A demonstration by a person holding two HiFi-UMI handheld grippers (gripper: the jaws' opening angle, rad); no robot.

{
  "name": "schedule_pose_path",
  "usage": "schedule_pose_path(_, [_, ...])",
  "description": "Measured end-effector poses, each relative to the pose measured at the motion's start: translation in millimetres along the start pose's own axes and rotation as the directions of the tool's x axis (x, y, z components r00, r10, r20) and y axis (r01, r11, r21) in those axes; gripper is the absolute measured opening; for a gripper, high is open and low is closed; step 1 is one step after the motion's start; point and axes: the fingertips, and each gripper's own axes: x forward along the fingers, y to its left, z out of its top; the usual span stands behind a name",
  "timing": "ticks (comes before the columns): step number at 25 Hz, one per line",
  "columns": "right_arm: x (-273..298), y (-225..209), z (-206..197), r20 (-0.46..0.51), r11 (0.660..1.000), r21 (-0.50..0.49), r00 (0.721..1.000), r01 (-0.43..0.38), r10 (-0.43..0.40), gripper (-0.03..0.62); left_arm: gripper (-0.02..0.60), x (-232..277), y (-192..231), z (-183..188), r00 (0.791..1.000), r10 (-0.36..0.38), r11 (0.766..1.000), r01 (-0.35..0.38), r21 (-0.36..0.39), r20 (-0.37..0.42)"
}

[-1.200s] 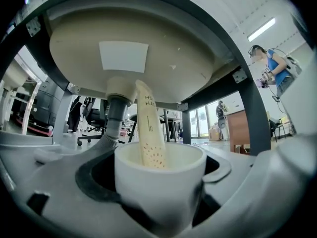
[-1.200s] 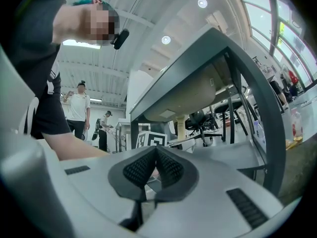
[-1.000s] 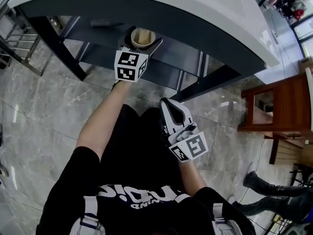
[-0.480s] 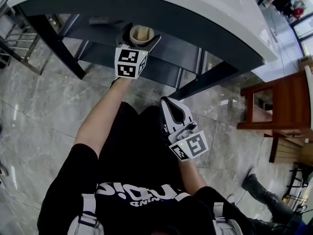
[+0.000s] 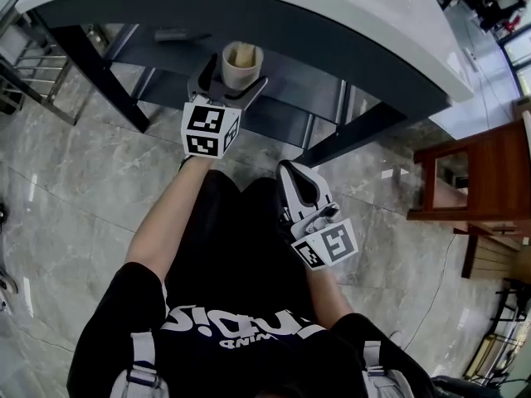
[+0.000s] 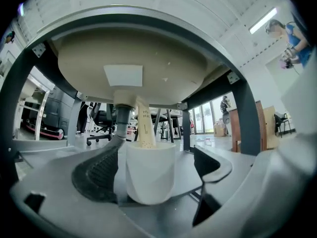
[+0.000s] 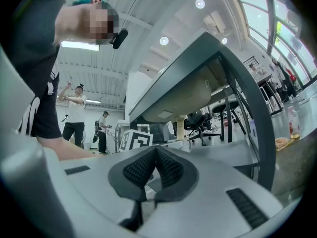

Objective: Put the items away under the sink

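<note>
A white cup (image 5: 241, 63) with a cream tube (image 6: 144, 128) standing in it rests upright on the dark shelf (image 5: 290, 85) under the sink basin (image 6: 133, 58). My left gripper (image 5: 231, 86) is open, its jaws reaching onto the shelf on either side of the cup's near side. In the left gripper view the cup (image 6: 151, 175) stands between the jaws, close to the left pad (image 6: 96, 175) and clear of the right one. My right gripper (image 5: 303, 191) is held back over the person's lap, shut with nothing in it; its pads (image 7: 168, 168) meet.
The white countertop (image 5: 332, 7) overhangs the shelf, and dark frame legs (image 5: 91, 73) slope down at both sides. The drain pipe (image 6: 124, 118) drops just behind the cup. A wooden cabinet (image 5: 481, 177) stands to the right, a metal rack (image 5: 25, 65) to the left.
My left gripper has opened and drawn back toward the person, leaving the cup standing on the shelf. The right gripper has barely moved.
</note>
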Motion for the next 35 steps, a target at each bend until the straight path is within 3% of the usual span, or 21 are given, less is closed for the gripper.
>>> schedule_pose_path(4, [-2, -3, 1, 0.011, 1.0, 0.008, 1.0, -0.001, 0.001, 0.018, 0.478, -45, -9, 2, 0.998, -0.053, 0.998, 0.051, -0.035, -0.035])
schedule_pose_path(8, [-3, -3, 3, 0.018, 1.0, 0.01, 1.0, -0.008, 0.008, 0.018, 0.477, -99, -15, 11, 0.997, -0.061, 0.997, 0.058, -0.054, -0.052])
schedule_pose_path(16, [-8, -2, -1, 0.009, 1.0, 0.023, 1.0, -0.021, 0.02, 0.018, 0.477, -195, -16, -2, 0.995, 0.021, 0.984, -0.038, -0.172, -0.102])
schedule_pose_path(20, [-7, 0, -2, 0.003, 0.999, 0.024, 0.999, -0.037, 0.037, 0.018, 0.474, -209, -15, -5, 0.995, 0.053, 0.985, -0.066, -0.156, -0.088])
schedule_pose_path(21, [-6, 1, -2, 0.002, 0.999, 0.023, 0.999, -0.041, 0.041, 0.018, 0.445, -210, -16, -4, 0.996, 0.05, 0.988, -0.061, -0.141, -0.08])
schedule_pose_path(22, [-5, 2, -2, 0.0, 0.999, 0.023, 0.999, -0.045, 0.045, 0.018, 0.328, -212, -16, -3, 0.996, 0.046, 0.991, -0.054, -0.123, -0.073])
schedule_pose_path(23, [-4, 5, -3, -0.003, 0.998, 0.022, 0.999, -0.051, 0.051, 0.018, 0.145, -214, -15, -3, 0.997, 0.042, 0.993, -0.049, -0.11, -0.068])
schedule_pose_path(24, [-2, 7, -4, -0.007, 0.998, 0.021, 0.998, -0.059, 0.059, 0.018, 0.036, -215, -13, -4, 0.997, 0.038, 0.994, -0.045, -0.103, -0.063])
schedule_pose_path(35, [26, 13, -5, -0.052, 0.996, 0.012, 0.995, -0.084, 0.084, 0.018, 0.018, -207, 3, -2, 0.998, -0.036, 0.99, 0.028, -0.136, -0.054])
